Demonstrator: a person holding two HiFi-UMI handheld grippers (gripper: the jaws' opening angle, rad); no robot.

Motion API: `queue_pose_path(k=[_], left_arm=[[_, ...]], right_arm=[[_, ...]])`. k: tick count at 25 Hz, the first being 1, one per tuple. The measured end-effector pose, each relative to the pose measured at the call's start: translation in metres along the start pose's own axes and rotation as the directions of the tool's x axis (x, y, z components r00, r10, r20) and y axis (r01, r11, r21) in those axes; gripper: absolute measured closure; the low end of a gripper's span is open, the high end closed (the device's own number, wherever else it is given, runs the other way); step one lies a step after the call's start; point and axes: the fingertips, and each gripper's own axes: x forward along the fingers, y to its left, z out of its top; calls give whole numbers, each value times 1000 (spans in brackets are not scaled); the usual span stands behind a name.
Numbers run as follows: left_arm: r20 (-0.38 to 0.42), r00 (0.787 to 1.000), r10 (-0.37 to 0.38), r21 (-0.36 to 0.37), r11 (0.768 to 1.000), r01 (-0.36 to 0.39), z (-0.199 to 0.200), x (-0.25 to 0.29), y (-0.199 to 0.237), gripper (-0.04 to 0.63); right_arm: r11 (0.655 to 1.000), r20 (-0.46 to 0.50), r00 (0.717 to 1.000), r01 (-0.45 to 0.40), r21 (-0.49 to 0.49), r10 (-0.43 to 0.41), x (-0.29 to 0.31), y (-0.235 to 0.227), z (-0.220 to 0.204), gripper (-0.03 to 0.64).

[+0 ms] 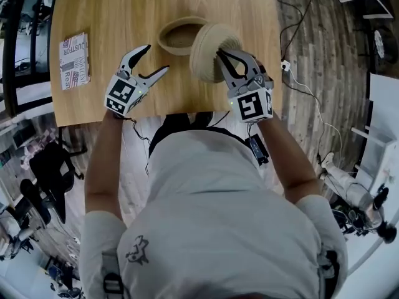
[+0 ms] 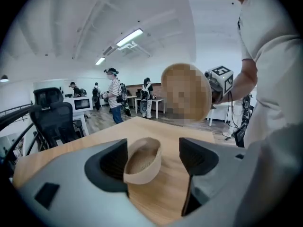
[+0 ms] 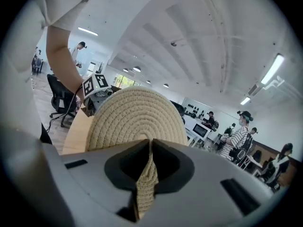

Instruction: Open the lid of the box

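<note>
A round woven box stands uncovered on the wooden table, its hollow showing. Its woven lid is lifted off and held on edge just right of the box, with my right gripper shut on the lid's rim. In the right gripper view the lid rises like a disc above the right gripper, its edge pinched between the pads. My left gripper is open and holds nothing, a little in front and left of the box. In the left gripper view the box shows between the left gripper's spread jaws.
A printed packet lies near the table's left edge. The near table edge runs just under both grippers. Office chairs, cables and white furniture stand on the floor around. Several people stand far off in the room.
</note>
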Motion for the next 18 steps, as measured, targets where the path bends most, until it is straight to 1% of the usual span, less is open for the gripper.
queue_pose_path(k=[2,6,9,12,18], left_arm=[[50,999,19,-22,1000,-18,22,-7,-11,252],[140,989,40,-61,998,-32,59,-20,-42,253],[187,981,60,-81,996,-45,82,-26,-62,253],[221,971,87,-94,993,-67,101,-31,-81,258],[280,948,154,-114,985,-126,133,-35,-110,387]], right_arm=[[999,31,1000,-1,33,0,-13,-2,4,588],[987,79,997,-30,156,18,-46,1,4,588],[969,105,994,-44,242,19,-66,1,6,588],[952,133,991,-55,300,16,-86,3,11,588],[928,189,982,-62,366,-9,-117,4,21,588]])
